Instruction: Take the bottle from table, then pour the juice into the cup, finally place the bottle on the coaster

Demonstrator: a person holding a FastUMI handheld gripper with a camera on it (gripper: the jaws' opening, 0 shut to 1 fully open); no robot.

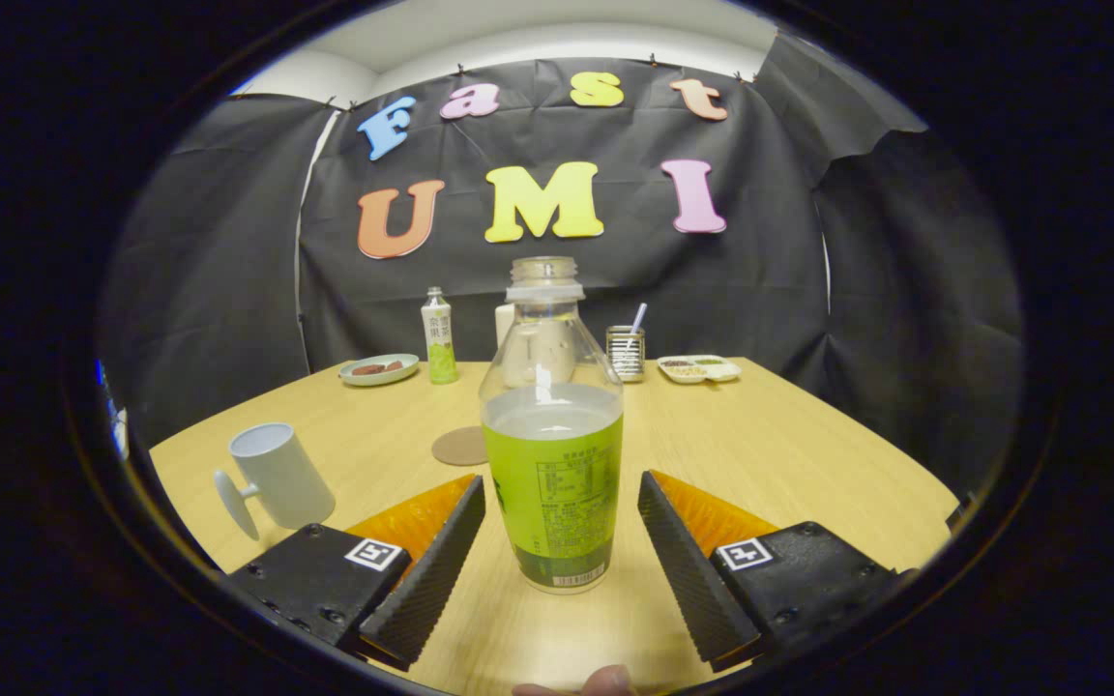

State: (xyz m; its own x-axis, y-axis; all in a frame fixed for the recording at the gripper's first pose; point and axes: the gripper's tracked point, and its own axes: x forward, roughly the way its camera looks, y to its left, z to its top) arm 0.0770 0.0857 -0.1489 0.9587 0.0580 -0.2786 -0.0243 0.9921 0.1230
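Two fingers of our gripper [562, 541] stand apart, either side of the uncapped bottle [552, 454], neither touching it.

We see the bottle upright near the tabletop's [789, 454] near edge, green juice partway up. Behind it lies the round coaster [458, 446]; the white cup [278, 476] stands toward the left edge. Dishes and a small bottle [438, 336] line the far edge.
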